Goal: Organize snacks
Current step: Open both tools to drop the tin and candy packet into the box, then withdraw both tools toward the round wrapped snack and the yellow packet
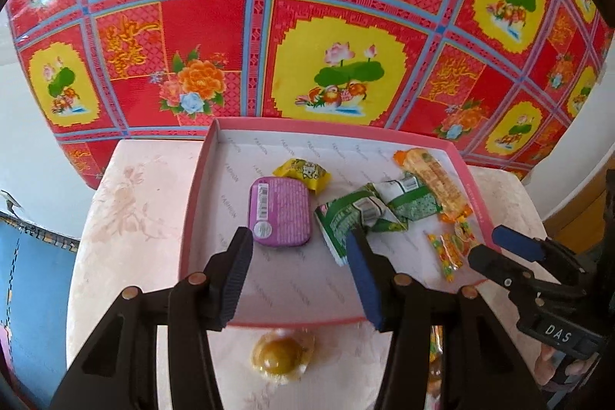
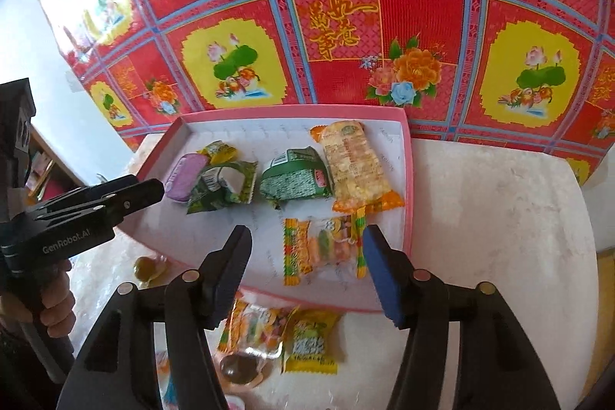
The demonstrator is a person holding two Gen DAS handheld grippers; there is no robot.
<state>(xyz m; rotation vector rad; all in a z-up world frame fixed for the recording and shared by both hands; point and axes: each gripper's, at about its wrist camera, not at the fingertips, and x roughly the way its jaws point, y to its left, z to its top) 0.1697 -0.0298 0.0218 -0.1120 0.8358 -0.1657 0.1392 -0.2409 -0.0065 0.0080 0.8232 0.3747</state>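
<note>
Yellow and clear candy packets lie on the table just before the pink box. Both grippers, left and right, hang spread and empty; lower squarely, pinch one packet, lift it into the box.

Your pink shallow box holds a purple tin, a yellow candy, two green packets mid-tray, an orange cracker pack at the right wall, and a clear candy bag near the front edge. Outside, at the front edge, you have a round amber sweet and more wrapped candies.
</note>
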